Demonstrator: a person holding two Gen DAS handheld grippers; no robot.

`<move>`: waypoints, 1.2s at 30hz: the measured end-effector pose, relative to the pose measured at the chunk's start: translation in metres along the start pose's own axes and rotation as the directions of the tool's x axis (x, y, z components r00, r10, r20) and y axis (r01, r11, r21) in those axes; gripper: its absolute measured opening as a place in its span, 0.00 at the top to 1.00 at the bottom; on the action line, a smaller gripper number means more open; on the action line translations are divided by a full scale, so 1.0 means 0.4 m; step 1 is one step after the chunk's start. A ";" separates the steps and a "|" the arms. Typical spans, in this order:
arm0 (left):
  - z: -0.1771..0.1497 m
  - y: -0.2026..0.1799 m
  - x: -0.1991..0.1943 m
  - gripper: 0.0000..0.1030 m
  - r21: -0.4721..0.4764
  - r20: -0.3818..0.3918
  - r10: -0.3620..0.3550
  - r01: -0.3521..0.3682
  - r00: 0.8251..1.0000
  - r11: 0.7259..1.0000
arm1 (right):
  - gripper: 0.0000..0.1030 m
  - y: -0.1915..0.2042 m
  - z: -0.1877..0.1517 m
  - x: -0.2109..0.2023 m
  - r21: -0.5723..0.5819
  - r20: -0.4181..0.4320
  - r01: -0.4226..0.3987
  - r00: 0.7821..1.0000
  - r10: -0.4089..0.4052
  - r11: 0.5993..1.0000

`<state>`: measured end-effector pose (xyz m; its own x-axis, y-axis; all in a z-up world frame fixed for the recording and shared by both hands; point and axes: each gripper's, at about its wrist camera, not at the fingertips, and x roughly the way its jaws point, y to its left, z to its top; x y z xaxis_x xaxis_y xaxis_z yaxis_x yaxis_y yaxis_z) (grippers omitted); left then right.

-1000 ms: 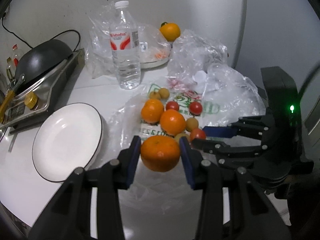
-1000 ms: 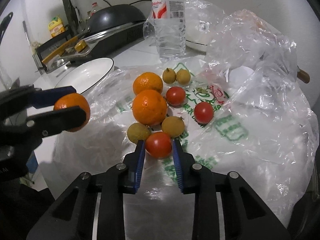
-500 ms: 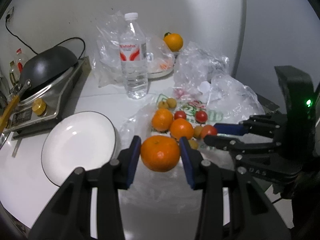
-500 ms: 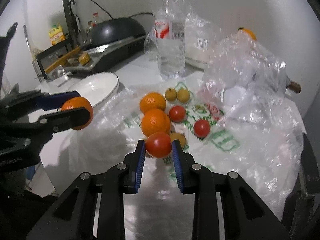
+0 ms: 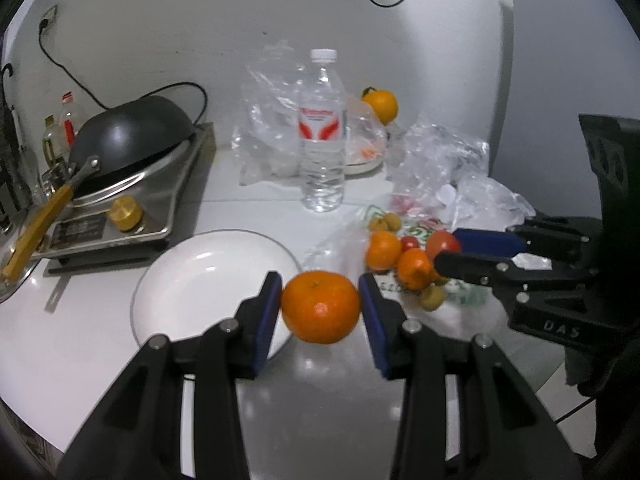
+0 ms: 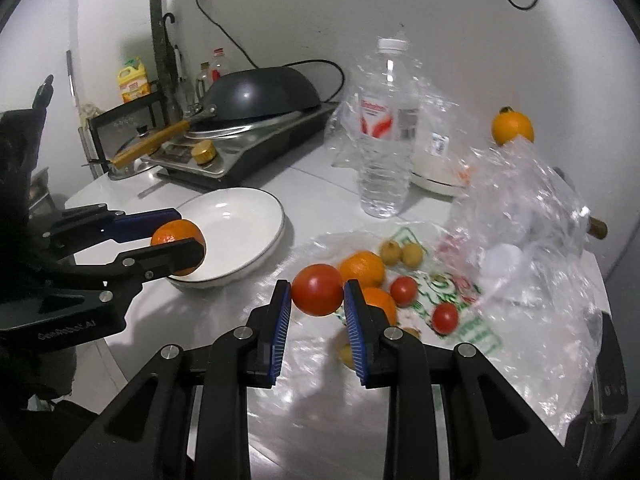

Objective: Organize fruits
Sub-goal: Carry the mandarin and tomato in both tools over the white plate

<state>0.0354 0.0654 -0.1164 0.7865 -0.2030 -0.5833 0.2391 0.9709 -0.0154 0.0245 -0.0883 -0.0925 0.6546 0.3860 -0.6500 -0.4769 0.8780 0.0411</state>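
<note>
My left gripper (image 5: pixel 320 306) is shut on an orange mandarin (image 5: pixel 321 306), held in the air at the right rim of the white plate (image 5: pixel 192 280). From the right wrist view that mandarin (image 6: pixel 178 236) hangs over the plate's (image 6: pixel 236 224) near-left edge. My right gripper (image 6: pixel 317 292) is shut on a red tomato (image 6: pixel 317 289), lifted above the printed plastic bag (image 6: pixel 460 320). On the bag lie two mandarins (image 6: pixel 362 268), two small tomatoes (image 6: pixel 404 290) and several small yellow-brown fruits (image 6: pixel 401 253).
A water bottle (image 5: pixel 322 136) stands behind the fruit, with crumpled clear bags (image 5: pixel 440 156) and another orange (image 5: pixel 381 105) near a white dish. At the left, a black wok (image 5: pixel 128 136) sits upside down on a steel cooker. The table edge runs along the near side.
Both grippers rose and drew back from the bag with their fruit. The left one carried the mandarin leftward to the plate's edge; the right lifted the tomato off the bag.
</note>
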 end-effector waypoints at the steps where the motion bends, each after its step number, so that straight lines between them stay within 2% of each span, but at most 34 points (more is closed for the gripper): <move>1: -0.003 0.011 -0.002 0.60 -0.004 0.001 0.004 -0.004 1.000 1.000 | 0.72 0.010 0.004 0.005 -0.005 0.000 -0.003 1.000 0.003 1.000; 6: -0.018 0.070 -0.008 0.60 -0.021 0.007 0.034 -0.034 0.999 0.999 | 0.72 0.058 0.031 0.034 -0.028 -0.007 -0.022 1.000 0.022 0.999; 16: -0.045 0.188 0.001 0.60 -0.041 0.032 0.166 -0.164 0.986 0.986 | 0.72 0.142 0.094 0.115 -0.081 -0.024 -0.086 0.996 0.084 0.993; 24: -0.056 0.257 0.047 0.60 -0.065 -0.008 0.183 -0.183 0.983 0.981 | 0.72 0.192 0.143 0.197 -0.124 -0.043 -0.120 0.992 0.116 0.985; 31: -0.050 0.293 0.096 0.60 -0.064 -0.017 0.183 -0.184 0.983 0.981 | 0.72 0.203 0.176 0.267 -0.100 -0.053 -0.142 0.989 0.137 0.985; 36: -0.057 0.313 0.136 0.60 -0.079 -0.053 0.170 -0.174 0.984 0.982 | 0.72 0.215 0.187 0.330 -0.089 -0.085 -0.156 0.985 0.149 0.984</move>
<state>0.0951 0.1789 -0.1686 0.7841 -0.0282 -0.6200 0.0534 0.9983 0.0222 0.1137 0.0593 -0.1179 0.5242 0.4870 -0.6986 -0.6237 0.7781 0.0745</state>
